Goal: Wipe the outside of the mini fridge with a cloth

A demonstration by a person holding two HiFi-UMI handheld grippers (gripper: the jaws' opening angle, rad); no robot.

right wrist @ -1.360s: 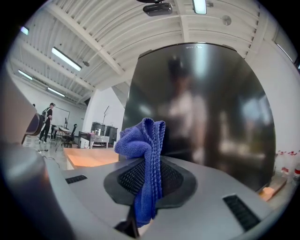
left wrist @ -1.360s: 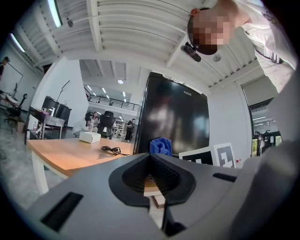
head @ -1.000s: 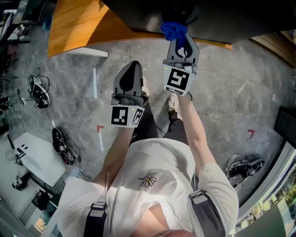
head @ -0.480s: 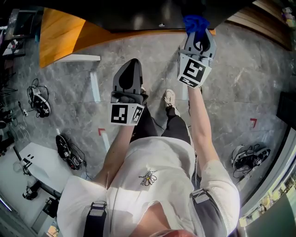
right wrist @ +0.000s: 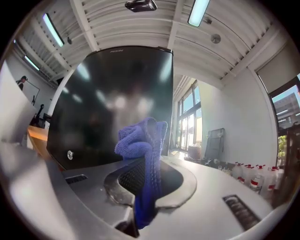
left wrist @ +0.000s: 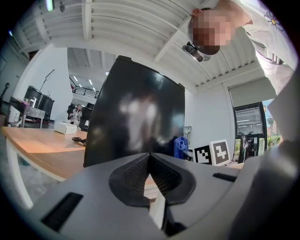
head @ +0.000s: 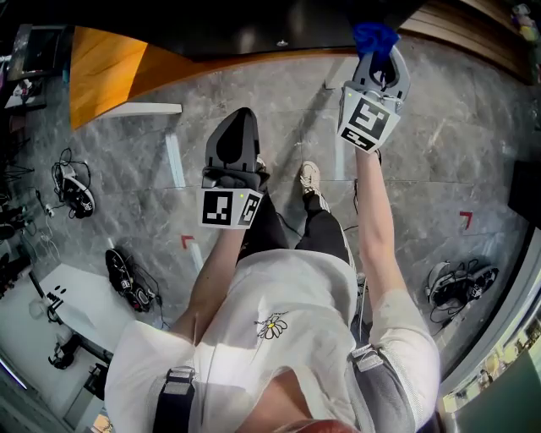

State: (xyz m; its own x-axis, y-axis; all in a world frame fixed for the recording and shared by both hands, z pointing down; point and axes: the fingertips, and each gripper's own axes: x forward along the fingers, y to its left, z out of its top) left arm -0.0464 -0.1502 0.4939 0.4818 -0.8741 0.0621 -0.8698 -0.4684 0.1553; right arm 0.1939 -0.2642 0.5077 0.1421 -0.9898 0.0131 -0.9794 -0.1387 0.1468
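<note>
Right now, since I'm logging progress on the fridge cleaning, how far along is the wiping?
Done: the blue cloth is picked up, pinched in the shut right tool. In hand: the cloth is held up at the black mini fridge, near its edge; contact can't be confirmed. Left: the glossy surface shows no wiped patch, so likely most of the outside. The left tool is shut and empty.

Mini fridge (head: 254, 25): mostly cut off by my head view's top edge. Cloth (right wrist: 140, 140): tail hidden inside right gripper (right wrist: 143, 180) jaws. Floor gear (head: 127, 275): too small to identify.
</note>
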